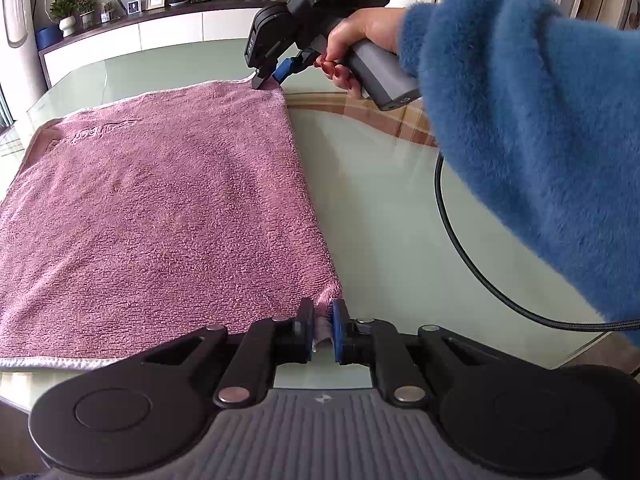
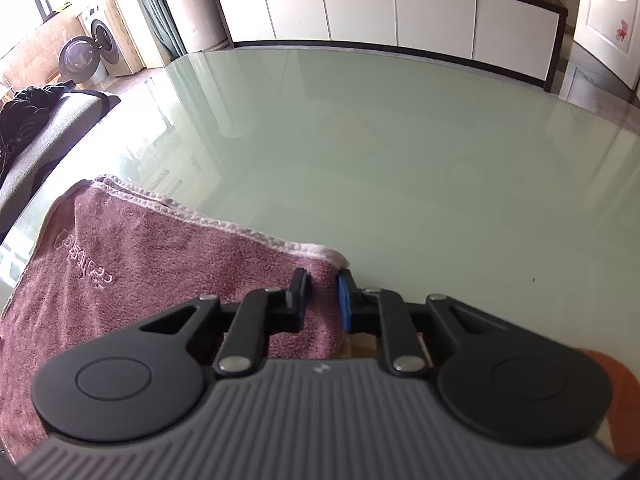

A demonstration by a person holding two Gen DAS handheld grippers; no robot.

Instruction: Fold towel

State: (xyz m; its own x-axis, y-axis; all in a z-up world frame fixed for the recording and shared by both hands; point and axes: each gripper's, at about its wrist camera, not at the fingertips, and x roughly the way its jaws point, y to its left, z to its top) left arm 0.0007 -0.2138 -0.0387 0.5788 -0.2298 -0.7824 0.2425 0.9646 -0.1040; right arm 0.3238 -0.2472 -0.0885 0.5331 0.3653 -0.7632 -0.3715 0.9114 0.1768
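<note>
A pink towel (image 1: 160, 208) lies flat on the glass table (image 1: 380, 200). My left gripper (image 1: 322, 332) pinches the towel's near right corner; my right gripper (image 2: 322, 300) pinches its far right corner. I judge both clamped narrow to lift that edge for folding.

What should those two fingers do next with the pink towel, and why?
Probably lift both corners together and carry them across to the opposite edge. The left gripper pinches the near corner of the pink towel, the right gripper the far one on the same edge, and the towel lies flat on the glass table.
</note>
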